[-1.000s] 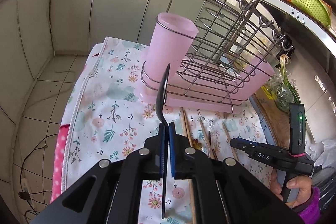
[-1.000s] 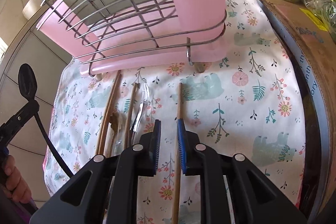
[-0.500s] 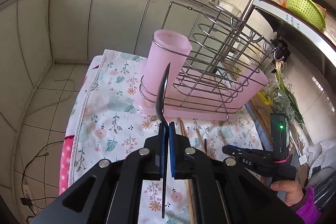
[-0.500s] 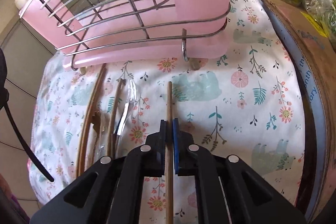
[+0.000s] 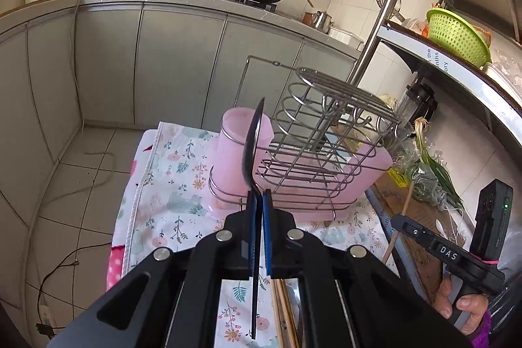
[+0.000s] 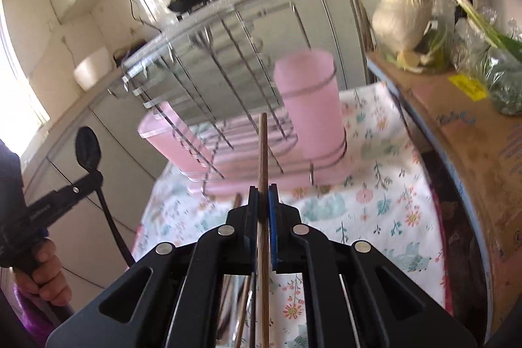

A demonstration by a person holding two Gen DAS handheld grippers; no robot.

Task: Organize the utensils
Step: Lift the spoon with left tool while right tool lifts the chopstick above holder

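Left gripper point(image 5: 259, 201) clamped on black spoon point(image 5: 252, 149); right gripper point(image 6: 263, 196) seemingly gripping chopstick point(image 6: 263, 149).

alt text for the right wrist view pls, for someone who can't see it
The right gripper is shut on a brown wooden chopstick, held above a floral tablecloth and aimed toward a pink plastic cup in a wire dish rack. At left, the left gripper holds a black spoon.
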